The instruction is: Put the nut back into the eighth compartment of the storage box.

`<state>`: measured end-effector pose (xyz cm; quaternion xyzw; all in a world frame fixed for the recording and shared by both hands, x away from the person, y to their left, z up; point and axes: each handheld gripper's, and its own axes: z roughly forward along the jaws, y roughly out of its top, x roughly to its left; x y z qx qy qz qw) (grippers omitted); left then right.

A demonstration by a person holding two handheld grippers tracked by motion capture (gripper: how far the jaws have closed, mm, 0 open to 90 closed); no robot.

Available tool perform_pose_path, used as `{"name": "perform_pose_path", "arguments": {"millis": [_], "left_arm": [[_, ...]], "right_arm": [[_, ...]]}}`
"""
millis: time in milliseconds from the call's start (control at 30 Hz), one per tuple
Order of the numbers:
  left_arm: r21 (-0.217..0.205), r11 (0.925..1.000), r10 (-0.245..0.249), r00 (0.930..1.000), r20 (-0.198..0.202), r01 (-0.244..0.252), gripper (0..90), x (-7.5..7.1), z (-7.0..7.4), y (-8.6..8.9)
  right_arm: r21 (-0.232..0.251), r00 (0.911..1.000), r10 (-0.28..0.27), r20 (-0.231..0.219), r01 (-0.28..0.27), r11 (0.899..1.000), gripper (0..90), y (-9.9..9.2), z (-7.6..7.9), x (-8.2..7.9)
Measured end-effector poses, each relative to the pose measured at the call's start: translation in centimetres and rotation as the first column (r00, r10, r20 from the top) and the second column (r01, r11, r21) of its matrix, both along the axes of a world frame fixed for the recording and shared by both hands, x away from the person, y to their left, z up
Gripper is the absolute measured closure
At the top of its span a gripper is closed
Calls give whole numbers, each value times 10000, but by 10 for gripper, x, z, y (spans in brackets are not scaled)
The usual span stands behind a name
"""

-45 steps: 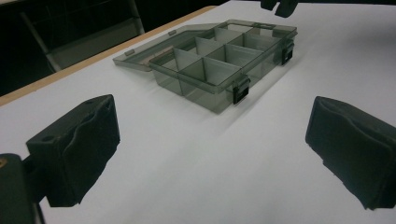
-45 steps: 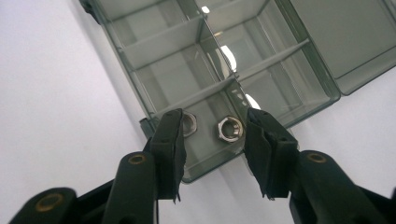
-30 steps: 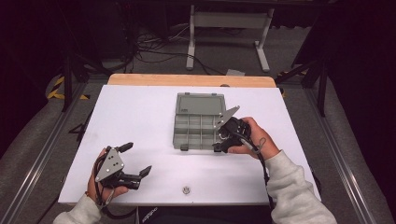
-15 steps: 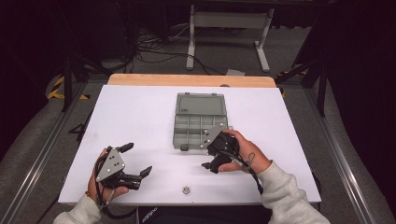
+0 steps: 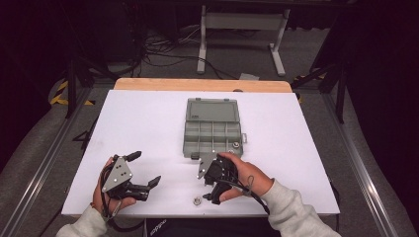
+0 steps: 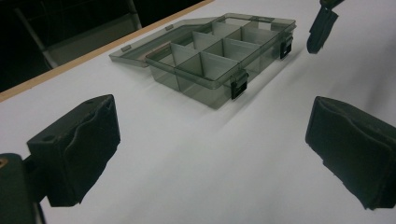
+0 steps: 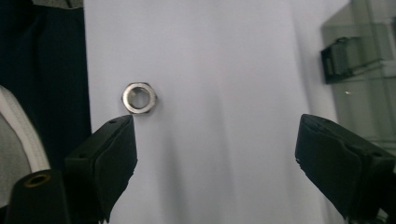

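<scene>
A grey see-through compartment box (image 5: 212,131) lies open at the table's middle, and a small metal piece (image 5: 236,145) rests in its front right compartment. A steel hex nut (image 5: 196,201) lies near the front edge. My right gripper (image 5: 203,186) hovers just right of the nut, between it and the box. Its jaws have just been opening and hold nothing. In the right gripper view the nut (image 7: 139,98) sits just beyond the left jaw, outside the gap of the right gripper (image 7: 215,140). My left gripper (image 5: 144,169) rests open at the front left, facing the box (image 6: 219,56).
The white table top (image 5: 148,123) ends in a wooden strip (image 5: 197,85) at the back. Dark floor, cables and a metal stand lie beyond. A box latch (image 7: 341,58) shows at the right of the right gripper view. One right-gripper jaw (image 6: 322,28) hangs beside the box.
My right gripper came away from the box's front right corner toward the front edge and the nut, and its jaws spread wider. The left gripper stayed put.
</scene>
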<state>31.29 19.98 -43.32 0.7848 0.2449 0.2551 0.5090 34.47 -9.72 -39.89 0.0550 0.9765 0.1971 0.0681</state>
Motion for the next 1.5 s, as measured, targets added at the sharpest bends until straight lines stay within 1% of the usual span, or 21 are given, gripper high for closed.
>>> {"name": "perform_pose_path", "arguments": {"millis": [67,333,367,467,600,800,867,900,967,1033,1067,1133,1233,1300,1333,1467,1500], "left_arm": [[8,10000,-1,10000,1,1,36,0,0,0],[-25,10000,7,10000,-44,-7,36,0,0,0],[27,10000,-3,10000,-17,3,37,0,0,0],[51,10000,-43,10000,-64,43,36,0,-1,0],[83,10000,-38,10000,-90,38,36,0,-1,0],[105,9999,-82,9999,-132,84,37,0,-1,0],[117,9999,-96,9999,-132,97,37,0,-1,0],[111,9999,-87,9999,-134,88,37,0,-1,0],[114,9999,-78,9999,-140,79,37,1,-1,0],[92,9999,-77,9998,-160,78,37,0,-1,0],[138,9999,-93,9999,-136,95,37,1,-1,-1],[131,9999,-96,9998,-147,98,37,1,-1,-1],[131,9999,-88,9999,-139,90,37,1,-1,-1],[139,9999,-89,9999,-146,92,37,1,-1,-1],[145,9999,-74,9999,-154,77,37,1,-1,-1],[153,9999,-67,9999,-151,70,37,1,-1,-1],[144,9999,-78,9999,-152,81,37,1,-1,0]], "right_arm": [[-36,9999,25,-171,-26,10000,156,4,-3,-3],[-346,9983,469,-343,-481,9982,163,19,-13,-10],[-367,9980,511,-365,-524,9979,162,20,-14,-10],[-570,9971,604,-469,-630,9964,136,25,-19,-12],[-601,9975,492,-503,-522,9968,126,29,-22,-12],[-767,9970,495,-592,-540,9956,127,34,-30,-11],[-899,9967,507,-627,-562,9944,184,36,-31,-11],[-866,9968,483,-637,-538,9948,200,36,-32,-11],[-830,9960,452,-765,-516,9952,308,37,-32,-9],[-747,9955,436,-846,-500,9960,347,37,-33,-9],[-712,9941,455,-986,-527,9961,379,36,-33,-8],[-656,9932,525,-1038,-595,9961,481,35,-31,-9],[-611,9926,590,-1060,-657,9960,581,34,-30,-10],[-694,9914,718,-1096,-797,9944,654,34,-29,-10],[-686,9911,740,-1105,-819,9943,679,34,-29,-11],[-714,9912,798,-1060,-876,9936,679,34,-29,-12],[-786,9908,851,-1052,-936,9925,679,34,-28,-13]]}}
